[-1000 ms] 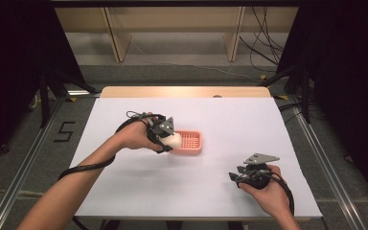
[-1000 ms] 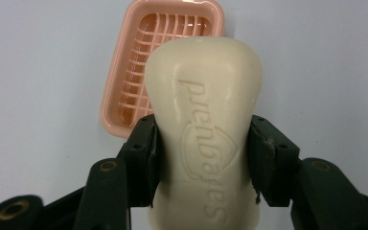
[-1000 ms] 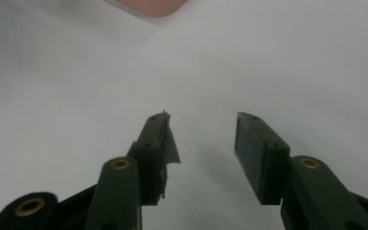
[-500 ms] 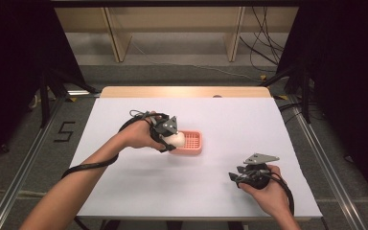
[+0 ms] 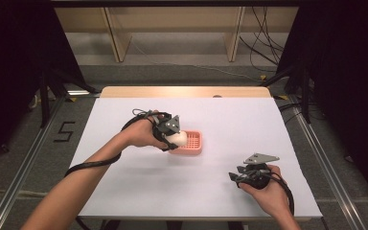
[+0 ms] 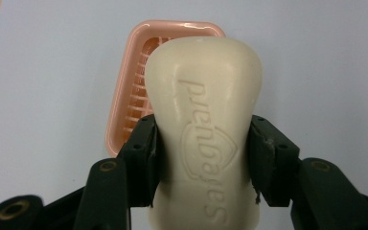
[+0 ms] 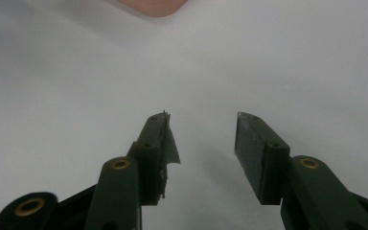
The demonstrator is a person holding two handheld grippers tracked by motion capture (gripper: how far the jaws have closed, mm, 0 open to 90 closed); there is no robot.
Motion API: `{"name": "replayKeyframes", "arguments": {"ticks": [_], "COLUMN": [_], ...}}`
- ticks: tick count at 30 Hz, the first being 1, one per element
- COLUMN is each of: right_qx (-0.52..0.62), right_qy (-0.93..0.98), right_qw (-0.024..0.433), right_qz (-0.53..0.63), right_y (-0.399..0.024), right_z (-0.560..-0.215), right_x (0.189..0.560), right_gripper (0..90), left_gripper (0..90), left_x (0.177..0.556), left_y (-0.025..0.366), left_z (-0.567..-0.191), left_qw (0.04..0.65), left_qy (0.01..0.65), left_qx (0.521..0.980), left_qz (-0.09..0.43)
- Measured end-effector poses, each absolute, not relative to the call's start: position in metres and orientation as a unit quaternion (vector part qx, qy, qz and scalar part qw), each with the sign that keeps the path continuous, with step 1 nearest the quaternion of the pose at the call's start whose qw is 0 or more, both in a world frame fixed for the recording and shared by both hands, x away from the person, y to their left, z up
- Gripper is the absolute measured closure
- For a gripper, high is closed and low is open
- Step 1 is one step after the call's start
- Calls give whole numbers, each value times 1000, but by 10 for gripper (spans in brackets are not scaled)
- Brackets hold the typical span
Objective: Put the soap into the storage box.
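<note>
The left gripper (image 6: 203, 158) clamps a cream bar of soap (image 6: 203, 129) between its jaws, holding it just above the pink soap dish (image 5: 190, 142) on the white table (image 5: 124, 191). The right gripper (image 7: 203, 143) rests well apart, its jaws spread with nothing between them.

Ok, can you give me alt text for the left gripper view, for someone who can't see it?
A cream bar of soap with embossed lettering is clamped between the two black jaws of the left hand-held gripper. Behind it, a pink ribbed soap dish sits on the white table, partly hidden by the bar.
</note>
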State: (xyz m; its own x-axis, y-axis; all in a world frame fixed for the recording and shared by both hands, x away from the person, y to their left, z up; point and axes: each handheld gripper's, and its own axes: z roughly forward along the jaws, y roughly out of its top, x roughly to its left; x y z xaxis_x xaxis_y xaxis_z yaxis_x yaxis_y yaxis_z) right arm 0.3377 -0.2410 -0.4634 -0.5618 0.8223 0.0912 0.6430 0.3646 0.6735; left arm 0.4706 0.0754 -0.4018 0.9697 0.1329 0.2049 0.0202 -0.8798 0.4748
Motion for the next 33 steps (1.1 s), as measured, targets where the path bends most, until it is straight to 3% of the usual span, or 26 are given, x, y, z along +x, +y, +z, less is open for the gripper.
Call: {"name": "replayKeyframes", "arguments": {"ticks": [33], "right_qx": [445], "right_qy": [814], "right_qw": [140], "right_qz": [346], "right_y": [-242], "right_z": [-464], "right_x": [338], "right_gripper": [563], "left_gripper": [495], "left_x": [484], "left_y": [65], "left_z": [-408], "left_qw": [241], "left_qy": [38], "left_qx": [962], "left_qz": [120]}}
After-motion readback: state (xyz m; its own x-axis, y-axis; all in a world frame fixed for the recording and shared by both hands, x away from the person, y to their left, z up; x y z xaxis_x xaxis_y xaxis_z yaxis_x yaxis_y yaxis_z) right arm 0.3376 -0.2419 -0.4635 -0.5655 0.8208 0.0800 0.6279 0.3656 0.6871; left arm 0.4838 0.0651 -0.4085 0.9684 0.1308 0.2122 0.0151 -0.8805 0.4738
